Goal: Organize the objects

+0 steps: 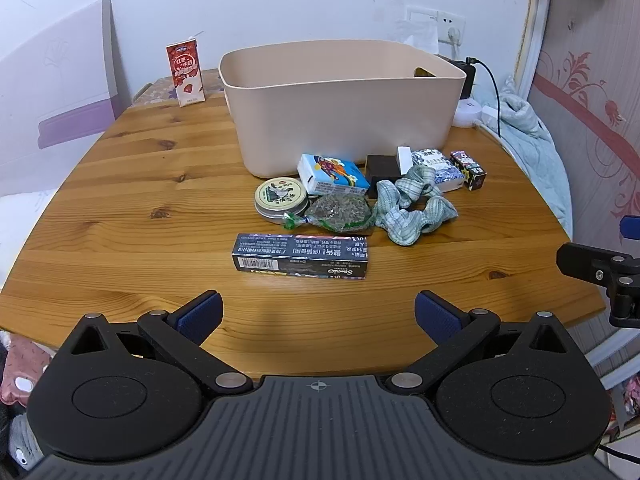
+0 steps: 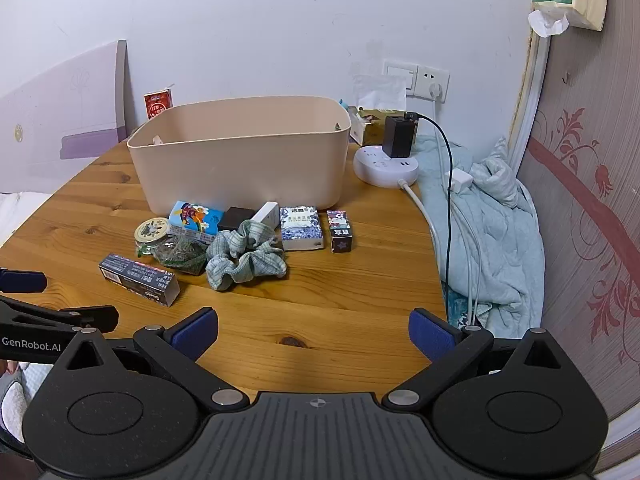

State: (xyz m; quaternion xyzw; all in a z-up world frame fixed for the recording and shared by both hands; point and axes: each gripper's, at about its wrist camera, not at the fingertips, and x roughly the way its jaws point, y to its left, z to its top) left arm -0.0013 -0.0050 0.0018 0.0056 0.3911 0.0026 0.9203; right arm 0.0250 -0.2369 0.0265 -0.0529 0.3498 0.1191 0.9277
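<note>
Surface (image 1: 140, 184) of wood is carrying a beige bin (image 1: 340, 108); in front of it are lying a dark long box (image 1: 301, 256), a green checked scrunchie (image 1: 412, 204) and a round tin (image 1: 281, 199). Left tongs (image 1: 319, 312) and right tongs (image 2: 313, 330) are hovering wide open, holding nothing.

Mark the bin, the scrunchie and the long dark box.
bin (image 1: 340, 120), left wrist view, front wall.
scrunchie (image 2: 244, 258), right wrist view, middle of the fabric ruffle.
long dark box (image 1: 300, 256), left wrist view, printed top face.
</note>
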